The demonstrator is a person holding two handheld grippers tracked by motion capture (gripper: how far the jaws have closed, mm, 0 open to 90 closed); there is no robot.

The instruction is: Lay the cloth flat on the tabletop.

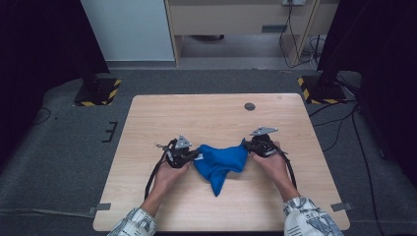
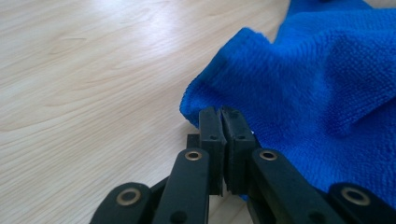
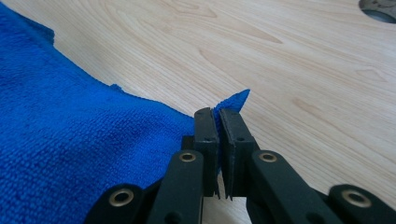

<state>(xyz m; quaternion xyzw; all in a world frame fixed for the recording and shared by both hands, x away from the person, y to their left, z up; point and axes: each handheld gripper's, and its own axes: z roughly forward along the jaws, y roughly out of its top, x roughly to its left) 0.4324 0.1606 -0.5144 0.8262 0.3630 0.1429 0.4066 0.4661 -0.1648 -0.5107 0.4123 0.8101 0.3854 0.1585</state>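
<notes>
Bare table [image 1: 206, 113] all round; both grippers clamp the blue cloth [image 1: 221, 162] at its edges

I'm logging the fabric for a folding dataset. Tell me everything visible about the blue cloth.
The blue terry-like microfibre cloth lies bunched on the light wooden table, creased, with one end trailing toward the person. It has a stitched hem. The left gripper is shut on one edge; the right gripper pinches a corner, whose tip pokes out beyond the jaws.
</notes>
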